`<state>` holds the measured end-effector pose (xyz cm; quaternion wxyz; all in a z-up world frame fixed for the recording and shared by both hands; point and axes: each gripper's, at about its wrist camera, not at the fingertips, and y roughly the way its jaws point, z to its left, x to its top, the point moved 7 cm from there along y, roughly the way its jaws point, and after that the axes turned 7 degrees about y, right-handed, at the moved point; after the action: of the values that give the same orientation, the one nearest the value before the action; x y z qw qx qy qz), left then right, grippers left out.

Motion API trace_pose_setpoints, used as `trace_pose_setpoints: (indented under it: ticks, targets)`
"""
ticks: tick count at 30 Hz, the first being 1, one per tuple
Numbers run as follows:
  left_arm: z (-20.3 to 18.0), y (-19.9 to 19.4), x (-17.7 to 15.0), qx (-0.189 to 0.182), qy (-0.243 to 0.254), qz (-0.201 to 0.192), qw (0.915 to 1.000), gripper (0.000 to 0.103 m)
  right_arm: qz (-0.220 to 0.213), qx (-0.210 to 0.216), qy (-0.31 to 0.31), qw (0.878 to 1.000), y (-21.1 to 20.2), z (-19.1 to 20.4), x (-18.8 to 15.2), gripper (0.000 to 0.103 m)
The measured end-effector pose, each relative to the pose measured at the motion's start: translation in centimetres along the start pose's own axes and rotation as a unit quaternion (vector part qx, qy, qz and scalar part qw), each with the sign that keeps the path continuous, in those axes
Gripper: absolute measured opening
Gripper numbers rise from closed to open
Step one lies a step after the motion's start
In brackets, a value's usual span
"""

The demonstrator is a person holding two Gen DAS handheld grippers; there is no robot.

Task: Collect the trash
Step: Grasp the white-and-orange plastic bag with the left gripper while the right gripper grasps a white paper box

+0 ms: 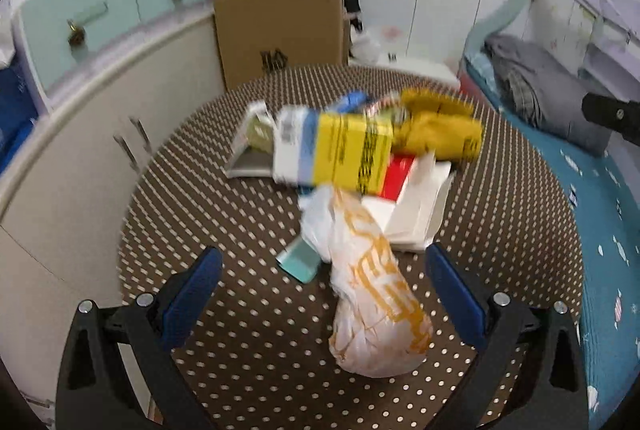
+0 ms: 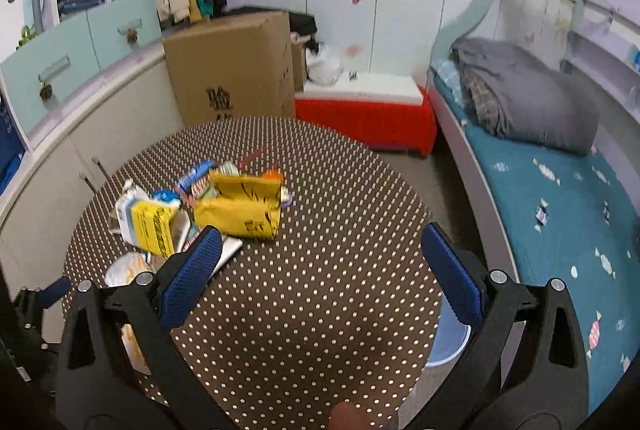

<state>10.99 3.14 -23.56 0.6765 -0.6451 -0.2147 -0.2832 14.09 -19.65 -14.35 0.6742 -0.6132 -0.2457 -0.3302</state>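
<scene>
A heap of trash lies on a round brown polka-dot table (image 1: 240,330). In the left wrist view a crumpled white and orange plastic bag (image 1: 376,294) lies between the fingers of my left gripper (image 1: 324,278), which is open and empty. Behind the bag are a yellow and white carton (image 1: 340,153), a yellow packet (image 1: 440,129), white paper (image 1: 416,213) and a teal card (image 1: 300,262). My right gripper (image 2: 320,262) is open and empty over bare table (image 2: 320,310), right of the heap. There the carton (image 2: 150,226) and yellow packet (image 2: 244,209) show.
A pale blue bin (image 2: 450,344) stands below the table's right edge. A cardboard box (image 2: 232,69) and a red and white box (image 2: 368,113) stand behind the table. Cabinets (image 1: 80,149) run along the left and a bed (image 2: 560,209) along the right.
</scene>
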Motion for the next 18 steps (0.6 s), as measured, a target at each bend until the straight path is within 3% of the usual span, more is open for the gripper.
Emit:
trace_pose_setpoints:
  ticks: [3, 8, 10, 18]
  targets:
    - [-0.3, 1.7, -0.8, -0.015, -0.002, 0.026, 0.9995, 0.094, 0.026, 0.006, -0.001, 1.000, 1.7, 0.0, -1.1, 0.098]
    - [-0.8, 3.4, -2.0, -0.043, -0.001, 0.055, 0.9975, 0.057, 0.061, 0.032, -0.010, 0.998, 4.1, 1.4, -2.7, 0.098]
    - [-0.6, 3.5, -2.4, -0.055, -0.005, 0.059, 0.9968, 0.048, 0.072, 0.047, -0.018, 0.996, 4.8, 2.5, -3.2, 0.098]
    - [1.9, 1.5, -3.1, -0.056, -0.018, 0.036, 0.9976, 0.044, 0.101, 0.121, -0.064, 0.985, 6.6, 8.2, -4.2, 0.098]
